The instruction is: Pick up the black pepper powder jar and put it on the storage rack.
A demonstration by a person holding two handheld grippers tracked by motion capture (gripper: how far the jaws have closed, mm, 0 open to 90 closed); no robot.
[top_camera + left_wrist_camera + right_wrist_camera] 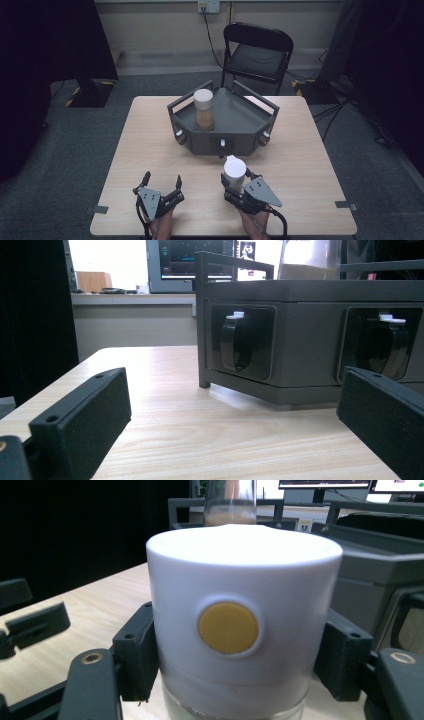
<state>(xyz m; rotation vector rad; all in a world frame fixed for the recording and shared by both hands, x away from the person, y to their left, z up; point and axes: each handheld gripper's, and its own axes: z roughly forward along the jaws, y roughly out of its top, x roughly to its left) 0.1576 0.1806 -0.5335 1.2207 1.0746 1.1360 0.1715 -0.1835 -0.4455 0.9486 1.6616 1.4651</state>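
Observation:
My right gripper [236, 180] is shut on a clear jar with a white lid [234, 170], held upright just in front of the dark grey tray [240, 112]. In the right gripper view the lid [243, 580] carries a round yellow dot [228, 628], and black pads [135, 655] press on both sides of the jar. A second white-lidded jar with brown contents [204, 110] stands inside the tray at its left. My left gripper [162, 181] rests near the table's front edge, open, with nothing between its jaws [235, 435].
The tray [300, 340] has raised rails and dark knobs with white tops [235, 340] on its front faces. A black folding chair [257, 52] stands behind the wooden table [145, 145]. Dark curtains hang at both sides.

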